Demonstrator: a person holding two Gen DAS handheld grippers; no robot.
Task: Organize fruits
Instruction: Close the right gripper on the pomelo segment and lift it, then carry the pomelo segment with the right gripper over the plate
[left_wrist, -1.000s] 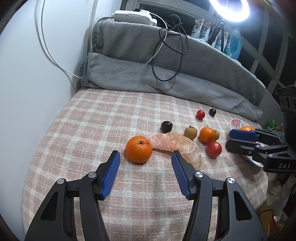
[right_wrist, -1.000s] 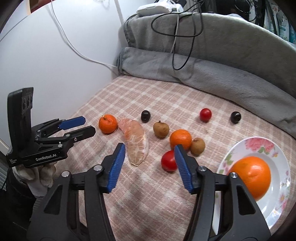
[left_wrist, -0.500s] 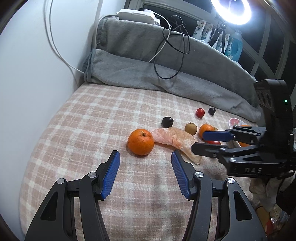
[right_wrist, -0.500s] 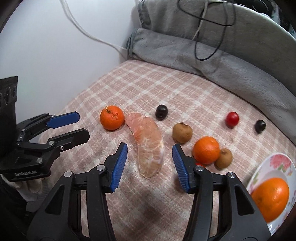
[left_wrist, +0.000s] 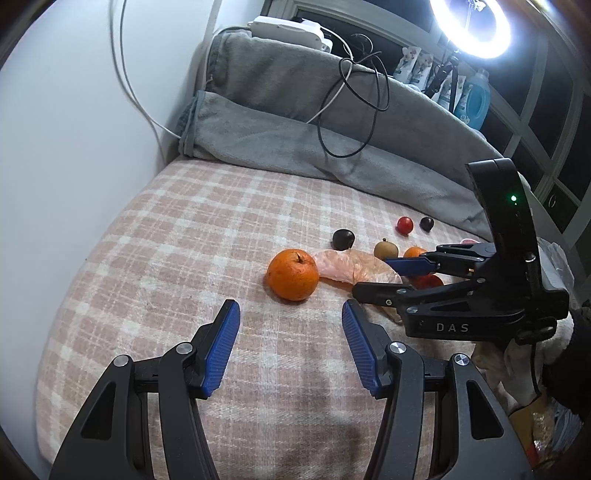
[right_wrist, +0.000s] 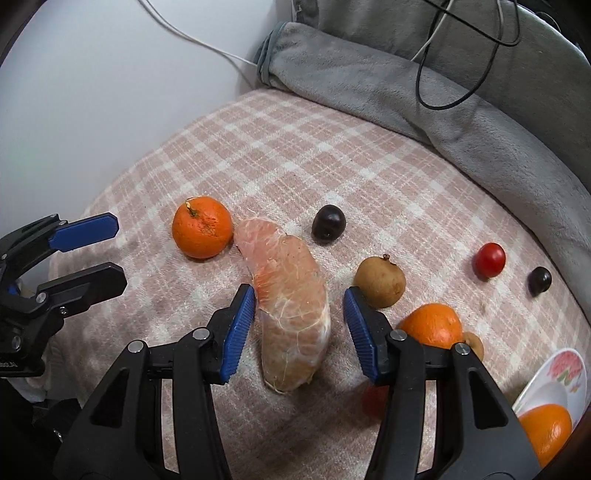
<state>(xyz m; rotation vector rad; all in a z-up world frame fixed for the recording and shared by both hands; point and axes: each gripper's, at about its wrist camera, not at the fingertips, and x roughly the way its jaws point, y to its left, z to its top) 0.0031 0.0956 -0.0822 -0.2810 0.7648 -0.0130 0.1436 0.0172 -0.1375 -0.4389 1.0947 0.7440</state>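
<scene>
Item: peeled pomelo segment (right_wrist: 291, 310), long curved wedge on the checked blanket (right_wrist: 295, 147)
Landmark: the segment itself
Right gripper (right_wrist: 299, 328): directly above the segment's thick half, jaws part open, one blue pad on each flank, left pad at or nearly at the flesh, right pad with a gap; nothing gripped
Long axis: runs from the gripper away toward the mandarin (right_wrist: 202, 227), which sits just beside the thin tip; jaws lie square across it
Left gripper (left_wrist: 290, 349): part open, empty, off beyond the mandarin, farther from the segment
Plate (right_wrist: 554, 384): holds an orange, lies right of the segment, past the tomato and orange
Judgement: right hand nearer; closing suits
</scene>
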